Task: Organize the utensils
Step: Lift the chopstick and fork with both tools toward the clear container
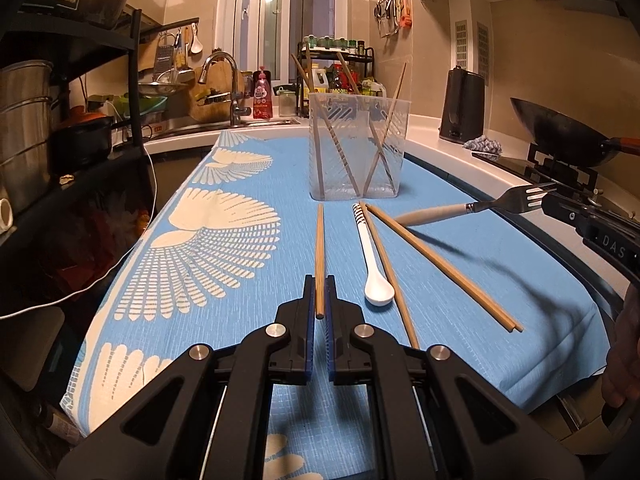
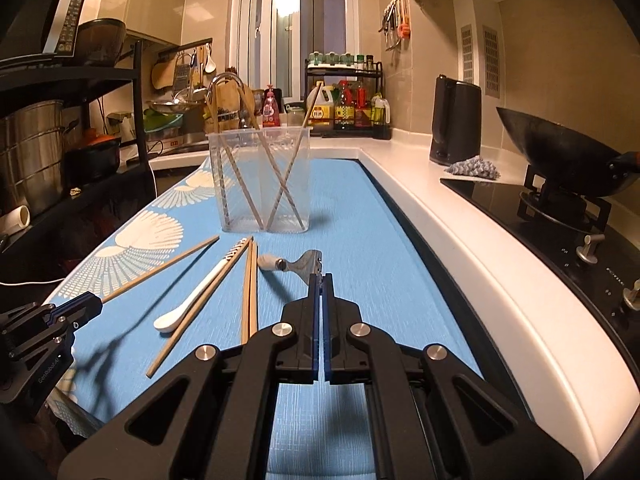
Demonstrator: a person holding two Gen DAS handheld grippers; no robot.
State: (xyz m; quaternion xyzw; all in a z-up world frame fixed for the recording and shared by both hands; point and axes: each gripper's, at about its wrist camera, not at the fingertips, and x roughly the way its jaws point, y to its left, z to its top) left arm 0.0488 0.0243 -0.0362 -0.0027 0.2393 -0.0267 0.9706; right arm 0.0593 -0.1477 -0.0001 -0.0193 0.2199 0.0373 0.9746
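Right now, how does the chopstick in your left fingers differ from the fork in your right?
The chopstick is a plain straight wooden stick; the fork has metal tines and a pale handle. The chopstick is gripped at one end; the fork is gripped by its tines. Both are clamped and point toward the clear container.

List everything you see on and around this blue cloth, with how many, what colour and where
clear holder: one, transparent, far end of cloth, several chopsticks inside
loose chopsticks: three, tan, lying on cloth
spoon: one, white, between chopsticks
held chopstick: one, tan, in left grip
fork: one, pale handle, in right grip
kettle: one, black, counter
wok: one, black, stove
left gripper: shut on held chopstick
right gripper: shut on fork
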